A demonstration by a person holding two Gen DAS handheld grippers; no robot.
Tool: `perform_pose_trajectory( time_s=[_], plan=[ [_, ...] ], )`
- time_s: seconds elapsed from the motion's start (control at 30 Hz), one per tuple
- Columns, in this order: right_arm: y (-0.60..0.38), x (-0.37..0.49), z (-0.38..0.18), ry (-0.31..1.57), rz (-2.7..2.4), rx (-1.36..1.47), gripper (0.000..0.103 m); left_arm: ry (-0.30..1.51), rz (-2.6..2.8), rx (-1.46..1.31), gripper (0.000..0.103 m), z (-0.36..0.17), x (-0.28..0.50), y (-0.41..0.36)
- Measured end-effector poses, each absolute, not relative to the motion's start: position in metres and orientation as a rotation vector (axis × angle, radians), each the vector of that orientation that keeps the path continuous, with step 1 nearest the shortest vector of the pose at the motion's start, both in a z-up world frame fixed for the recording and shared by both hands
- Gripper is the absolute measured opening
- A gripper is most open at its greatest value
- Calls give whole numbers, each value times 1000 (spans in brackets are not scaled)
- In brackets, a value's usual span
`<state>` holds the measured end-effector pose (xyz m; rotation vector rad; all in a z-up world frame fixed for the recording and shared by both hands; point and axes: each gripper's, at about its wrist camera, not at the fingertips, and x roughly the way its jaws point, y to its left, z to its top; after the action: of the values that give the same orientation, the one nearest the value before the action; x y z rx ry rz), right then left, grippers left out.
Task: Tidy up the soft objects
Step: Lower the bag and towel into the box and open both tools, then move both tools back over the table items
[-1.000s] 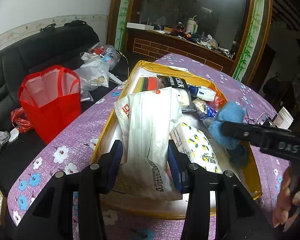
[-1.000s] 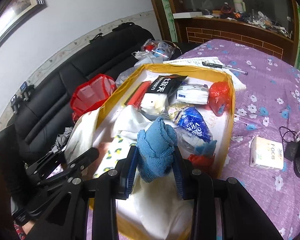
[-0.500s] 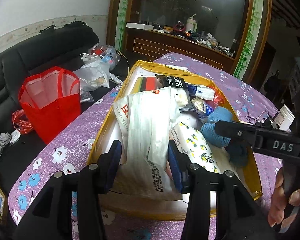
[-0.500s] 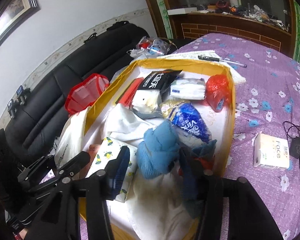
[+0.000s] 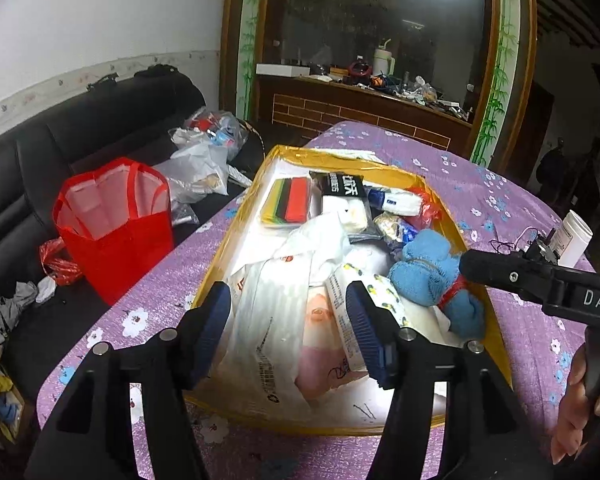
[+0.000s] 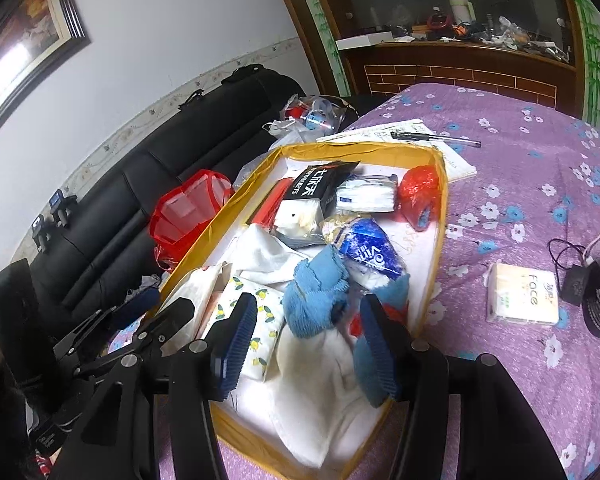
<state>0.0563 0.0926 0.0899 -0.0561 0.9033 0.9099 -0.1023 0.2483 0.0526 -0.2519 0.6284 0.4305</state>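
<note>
Blue towel [image 6: 315, 296] lies in the box [image 6: 440, 216] between the parted right tongs [image 6: 306, 346].

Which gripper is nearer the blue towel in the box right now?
Right. The right gripper is open with the blue towel just ahead, between its fingertips. The left gripper straddles the white plastic bag, off to the towel's left.

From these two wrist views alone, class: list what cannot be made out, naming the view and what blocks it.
- Tray floor, both views: covered by piled items.
- White plastic bag contents, left wrist: its film hides them.
- Red plastic bundle contents, right wrist: wrapped shut.
- Counter clutter, both views: too small.
- Right gripper fingertips, left wrist: hidden behind blue towel.
</note>
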Motion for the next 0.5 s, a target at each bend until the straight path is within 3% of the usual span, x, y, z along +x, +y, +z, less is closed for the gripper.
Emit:
perform_pose_trajectory(
  time_s=[0.5],
  plan=[
    [45,57,103,878,899,9,57,613,428,-170,59,71,-101,219]
  ],
)
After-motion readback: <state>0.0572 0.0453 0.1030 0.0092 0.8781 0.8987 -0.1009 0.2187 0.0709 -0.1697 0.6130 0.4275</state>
